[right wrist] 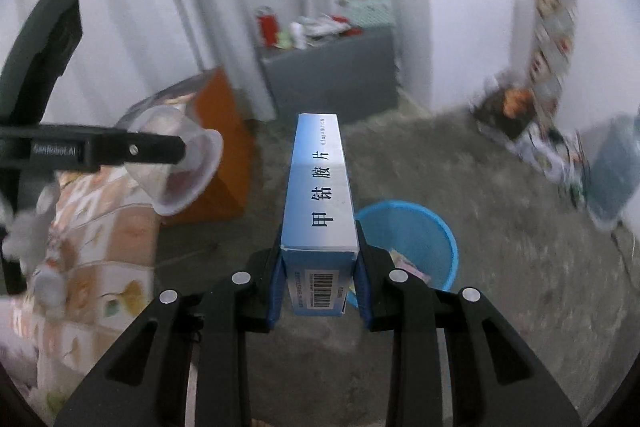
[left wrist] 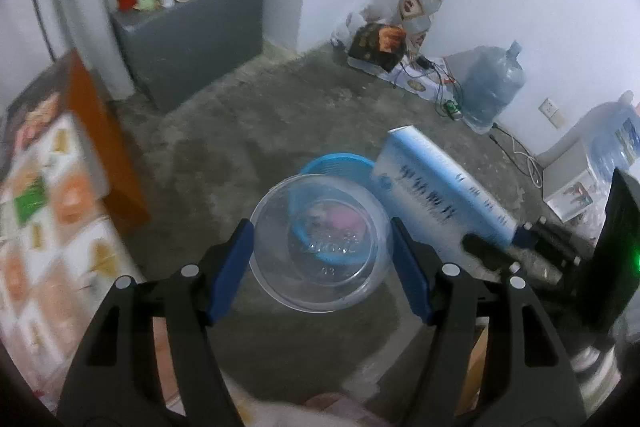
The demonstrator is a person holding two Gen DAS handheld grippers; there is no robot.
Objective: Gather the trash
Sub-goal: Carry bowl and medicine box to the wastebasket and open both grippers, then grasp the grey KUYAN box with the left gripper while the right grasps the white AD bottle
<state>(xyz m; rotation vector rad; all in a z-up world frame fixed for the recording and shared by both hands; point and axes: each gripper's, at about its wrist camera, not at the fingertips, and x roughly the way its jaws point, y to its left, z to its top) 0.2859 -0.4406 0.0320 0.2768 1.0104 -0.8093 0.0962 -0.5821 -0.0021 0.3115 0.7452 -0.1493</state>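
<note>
I am on the carrying step; my left gripper (left wrist: 322, 247) has its jaws clamped on a clear plastic cup (left wrist: 320, 241), seemingly above the blue bin (right wrist: 416, 243); my right gripper (right wrist: 318, 267) pinches a blue box (right wrist: 318, 183) beside it; next I line each up over the bin's mouth and let go.

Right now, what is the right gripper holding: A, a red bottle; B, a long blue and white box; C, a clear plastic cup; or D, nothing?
B: the right gripper is clamped on the long blue and white box; the clear plastic cup sits in the left gripper.
</note>
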